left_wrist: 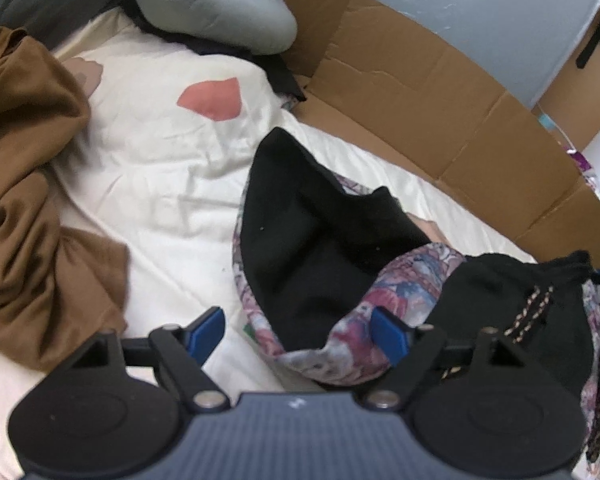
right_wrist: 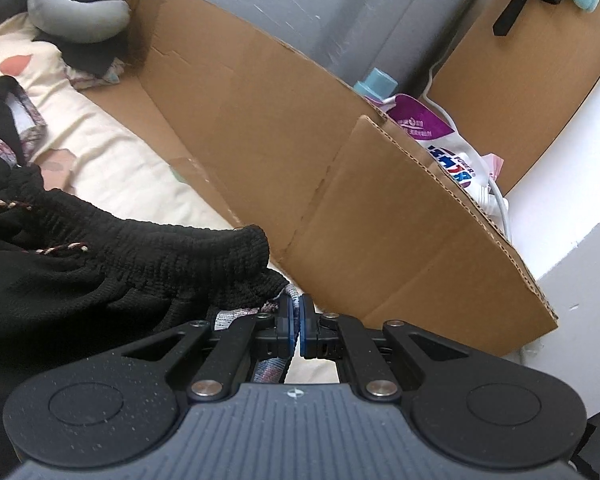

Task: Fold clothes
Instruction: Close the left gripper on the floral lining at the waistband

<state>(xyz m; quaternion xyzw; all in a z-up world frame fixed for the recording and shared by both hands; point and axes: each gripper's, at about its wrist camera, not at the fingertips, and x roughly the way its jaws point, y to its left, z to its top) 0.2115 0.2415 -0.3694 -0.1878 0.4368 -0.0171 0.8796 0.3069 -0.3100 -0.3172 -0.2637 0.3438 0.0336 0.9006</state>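
The black garment (left_wrist: 320, 248) with the flowered lining lies crumpled on the bed (left_wrist: 160, 168), its elastic waistband (right_wrist: 160, 248) toward the cardboard (right_wrist: 300, 160). The right tongs (right_wrist: 296, 330) are closed on a thin edge of its cloth just beside that waistband. The left tongs (left_wrist: 300, 332) stand wide open over the flowered hem (left_wrist: 340, 344), which lies between the pads without being pressed.

The right grip takes very little cloth — a pull could slip it free. If the left tongs close here they may catch only the lining, and the fold comes out crooked. The brown garment (left_wrist: 24, 200) lies near and could be dragged along.
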